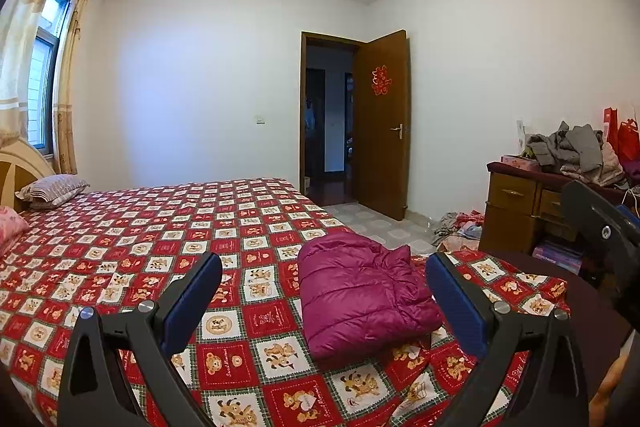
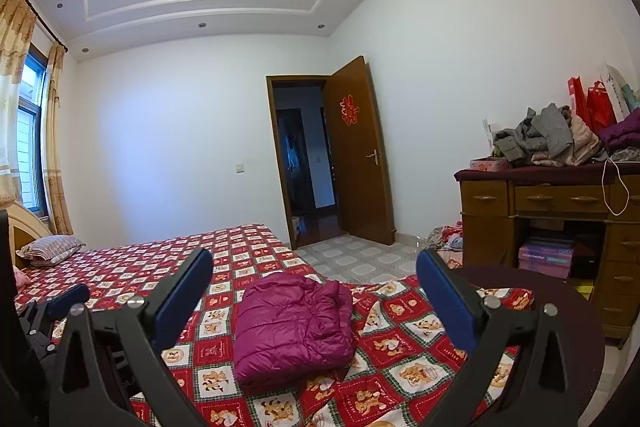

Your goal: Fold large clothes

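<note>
A magenta puffer jacket lies folded into a compact rectangle on the bed's red cartoon-print sheet, near the foot corner. My left gripper is open and empty, held above and before the jacket, not touching it. The jacket also shows in the right wrist view. My right gripper is open and empty, likewise held back from the jacket. The left gripper's fingers appear at the left edge of the right wrist view.
A wooden dresser piled with clothes stands to the right. More clothes lie on the tiled floor beside it. Pillows sit at the headboard. An open brown door is at the far wall.
</note>
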